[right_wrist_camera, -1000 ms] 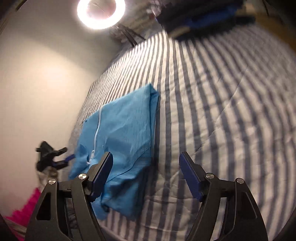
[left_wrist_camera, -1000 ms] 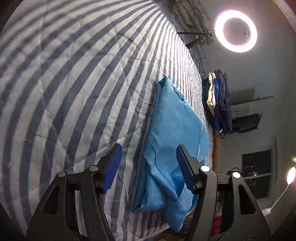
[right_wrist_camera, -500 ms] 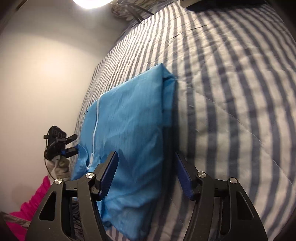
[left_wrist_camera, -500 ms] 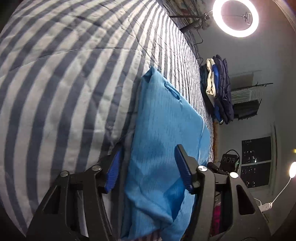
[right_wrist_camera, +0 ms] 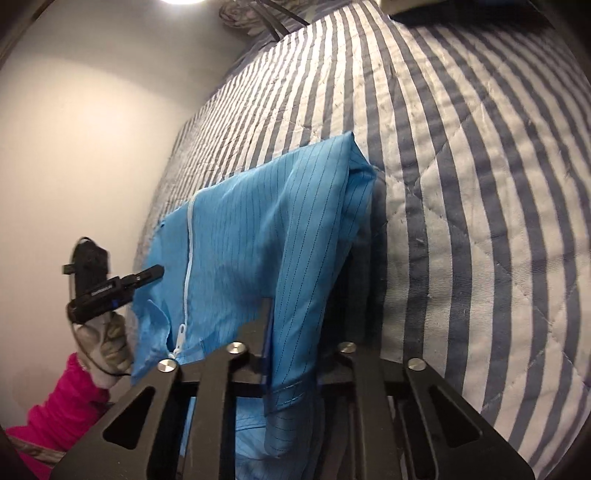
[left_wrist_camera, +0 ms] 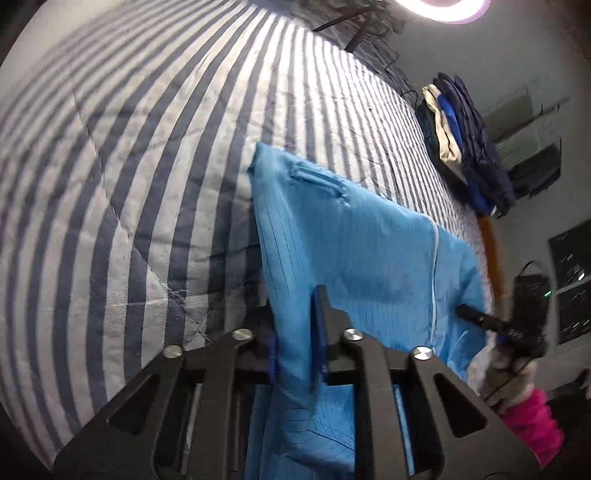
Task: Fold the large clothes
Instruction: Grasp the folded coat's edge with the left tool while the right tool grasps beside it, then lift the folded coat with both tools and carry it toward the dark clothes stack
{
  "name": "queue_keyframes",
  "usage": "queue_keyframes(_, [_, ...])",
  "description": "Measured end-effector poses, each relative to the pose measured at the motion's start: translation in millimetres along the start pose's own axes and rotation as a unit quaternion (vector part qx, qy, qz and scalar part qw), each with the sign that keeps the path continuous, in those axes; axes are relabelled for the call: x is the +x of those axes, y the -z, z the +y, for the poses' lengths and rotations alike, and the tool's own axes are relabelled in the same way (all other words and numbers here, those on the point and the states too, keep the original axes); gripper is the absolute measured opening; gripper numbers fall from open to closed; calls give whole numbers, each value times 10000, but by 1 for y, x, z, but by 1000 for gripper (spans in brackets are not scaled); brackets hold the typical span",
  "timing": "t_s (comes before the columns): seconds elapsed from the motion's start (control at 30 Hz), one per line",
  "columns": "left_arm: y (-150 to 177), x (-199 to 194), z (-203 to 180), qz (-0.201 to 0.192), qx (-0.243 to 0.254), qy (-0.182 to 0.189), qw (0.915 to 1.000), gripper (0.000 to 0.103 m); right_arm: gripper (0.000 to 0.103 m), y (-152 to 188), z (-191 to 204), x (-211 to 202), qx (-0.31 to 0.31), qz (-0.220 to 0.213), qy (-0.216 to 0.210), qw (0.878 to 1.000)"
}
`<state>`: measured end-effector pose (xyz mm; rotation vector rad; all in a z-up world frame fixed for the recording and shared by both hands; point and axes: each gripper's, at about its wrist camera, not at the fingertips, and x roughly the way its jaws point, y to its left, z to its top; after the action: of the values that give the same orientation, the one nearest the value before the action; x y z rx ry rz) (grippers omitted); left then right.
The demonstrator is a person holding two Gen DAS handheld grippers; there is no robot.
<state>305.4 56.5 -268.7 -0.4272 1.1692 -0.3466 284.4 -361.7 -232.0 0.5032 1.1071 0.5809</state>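
A blue pinstriped garment [left_wrist_camera: 351,251] with a white zip lies folded on the striped quilt [left_wrist_camera: 147,147]. My left gripper [left_wrist_camera: 295,317] has its jaws closing on the garment's near left edge, and the fabric is pinched between the pads. In the right wrist view the same garment [right_wrist_camera: 258,221] hangs raised from my right gripper [right_wrist_camera: 299,314], whose jaws are closing on the near right edge with cloth bunched between them. Each view also shows the other gripper at the garment's opposite corner: the right gripper [left_wrist_camera: 476,315] and the left gripper [right_wrist_camera: 147,275].
A pile of dark and cream clothes [left_wrist_camera: 469,147] sits at the quilt's far edge. A ring light [left_wrist_camera: 443,3] glows above. A gloved hand with a pink sleeve [right_wrist_camera: 55,406] holds the left gripper near a pale wall [right_wrist_camera: 74,147]. Bare quilt [right_wrist_camera: 480,147] spreads to the right.
Both grippers moved forward over the garment's near edge and their jaws closed on the fabric. The gripped edge now stands raised off the quilt.
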Motion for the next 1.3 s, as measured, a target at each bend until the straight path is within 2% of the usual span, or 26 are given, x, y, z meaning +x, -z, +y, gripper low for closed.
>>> queue_keyframes(0.1, [6, -10, -22, -220, 467, -311, 9982, 7, 8, -4, 31, 0, -366, -60, 536, 9979])
queue_keyframes(0.23, [14, -21, -46, -439, 904, -513, 9936, 5, 6, -3, 68, 3, -870, -179, 1116, 9898])
queue_keyframes(0.37, [15, -33, -56, -581, 891, -369, 9936, 4, 5, 2, 102, 4, -1482, -335, 1661, 9743])
queue_keyframes(0.53, [17, -49, -71, -703, 1033, -179, 9920, 4, 4, 2, 124, -1, -1793, -533, 1811, 9655])
queue_keyframes(0.63, [15, -51, -88, -756, 1190, -107, 9900, 4, 4, 2, 135, -3, -2078, -658, 2040, 9544])
queue_keyframes(0.8, [5, -49, -120, -837, 1359, 107, 9871, 4, 4, -4, 141, -27, -2261, -873, 2130, 9465])
queue_keyframes(0.9, [-3, -46, -143, -897, 1537, 206, 9838, 4, 4, -5, 133, -53, -2413, -1051, 2267, 9377])
queue_keyframes(1.07, [-24, -40, -177, -984, 1651, 424, 9804, 4, 4, -15, 116, -89, -2342, -1304, 2387, 9334])
queue_keyframes(1.3, [-69, -29, -240, -1197, 1992, 748, 9697, 4, 4, -56, 103, -140, -2459, -1735, 2870, 9094])
